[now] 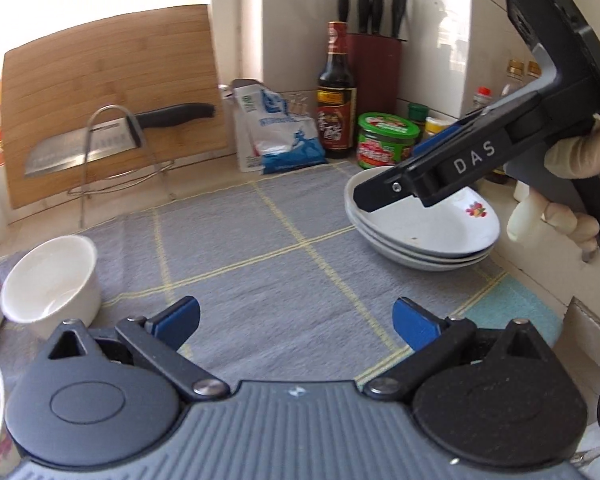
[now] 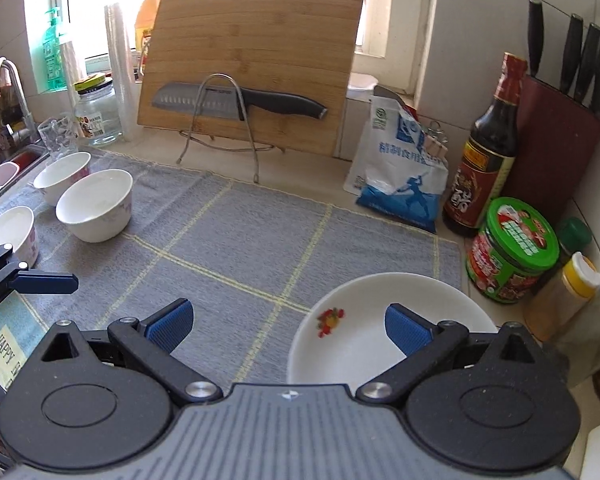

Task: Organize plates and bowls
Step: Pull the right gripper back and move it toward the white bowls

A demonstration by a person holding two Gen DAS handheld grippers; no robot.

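Note:
A stack of white plates with a small fruit print sits on the right side of the grey mat. It also shows in the right wrist view. Three white bowls stand at the mat's left edge; one shows in the left wrist view. My left gripper is open and empty, low over the mat's front. My right gripper is open and empty, hovering just above the plate stack; in the left wrist view it hangs over the top plate.
A bamboo cutting board with a knife on a wire rack leans at the back. A salt bag, a dark sauce bottle, a green-lidded jar and a knife block crowd the right corner. A sink lies left.

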